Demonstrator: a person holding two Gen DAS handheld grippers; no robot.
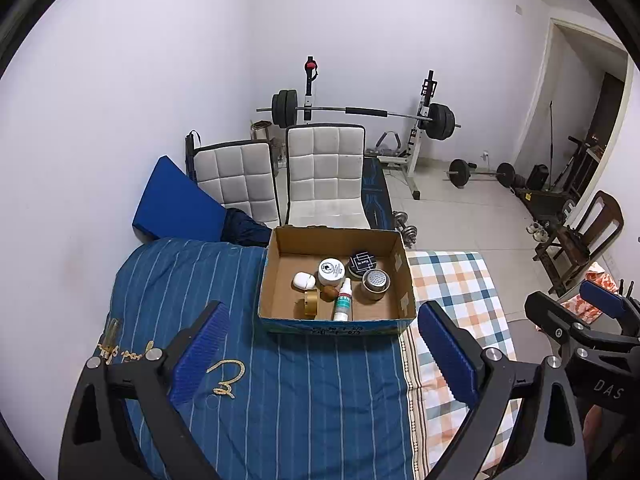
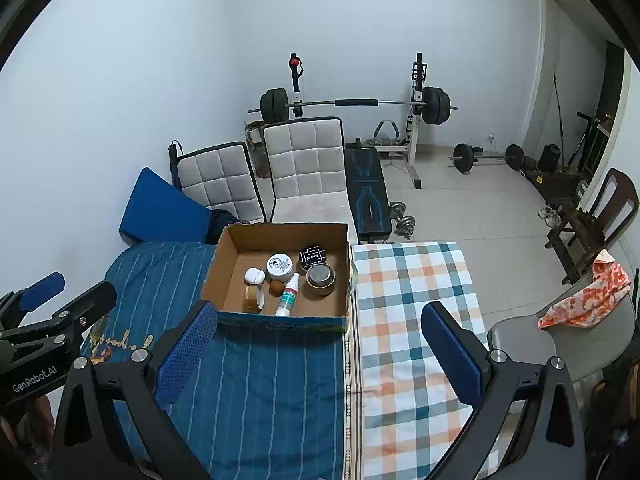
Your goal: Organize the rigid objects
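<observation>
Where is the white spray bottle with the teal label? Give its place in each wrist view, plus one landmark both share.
Left wrist view: the spray bottle lies in the cardboard box, near the front wall, just right of centre.
Right wrist view: the spray bottle lies in the cardboard box, left of picture centre, near the front wall.
Shared landmark: the barbell racked against the far wall.

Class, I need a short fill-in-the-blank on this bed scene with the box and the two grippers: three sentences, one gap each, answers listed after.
1. The small items all lie inside a cardboard ____ on the bed.
2. The spray bottle in the box has a ____ cap.
3. The left gripper and right gripper are both ____ and hold nothing.

Missing words: box; white; open
</observation>
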